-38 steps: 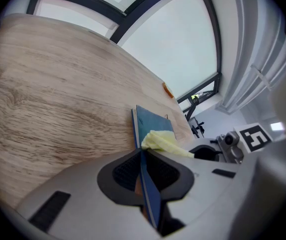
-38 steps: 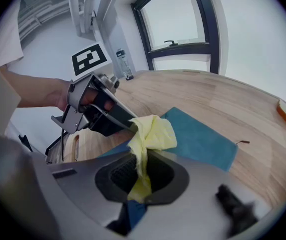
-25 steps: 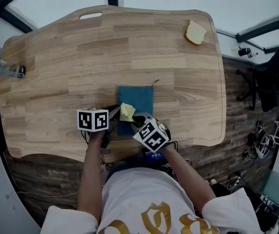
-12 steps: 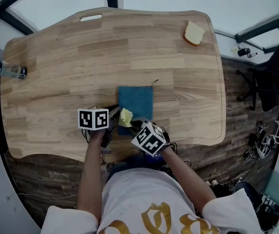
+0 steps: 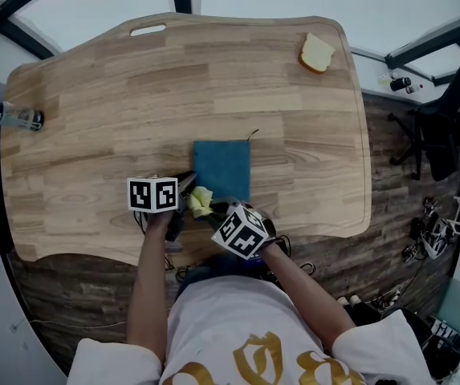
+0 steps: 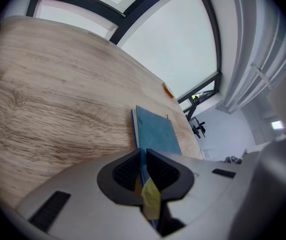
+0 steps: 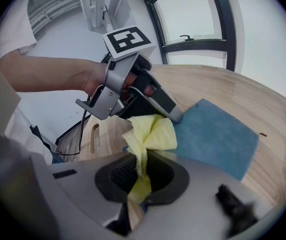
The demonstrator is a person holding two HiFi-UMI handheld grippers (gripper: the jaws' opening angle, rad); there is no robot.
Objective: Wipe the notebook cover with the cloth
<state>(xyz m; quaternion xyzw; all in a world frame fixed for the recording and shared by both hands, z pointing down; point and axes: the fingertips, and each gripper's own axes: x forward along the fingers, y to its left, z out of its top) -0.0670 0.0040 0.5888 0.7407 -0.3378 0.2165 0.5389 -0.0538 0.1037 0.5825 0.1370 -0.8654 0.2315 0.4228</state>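
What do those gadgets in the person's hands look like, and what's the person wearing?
The left gripper and right gripper are pale grey handheld tools, each with two black ribbed jaw pads and a white cube printed with black square markers. A black cable hangs from the left one. The person wears a white short-sleeved T-shirt with gold print.

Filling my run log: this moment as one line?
left gripper: shut on notebook | right gripper: shut on cloth | cloth: at notebook's near corner

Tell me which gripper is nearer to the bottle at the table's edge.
Left. The left gripper clamps the notebook's near corner, on the side toward the bottle; the right gripper, holding the yellow cloth, sits just beyond it, farther away.
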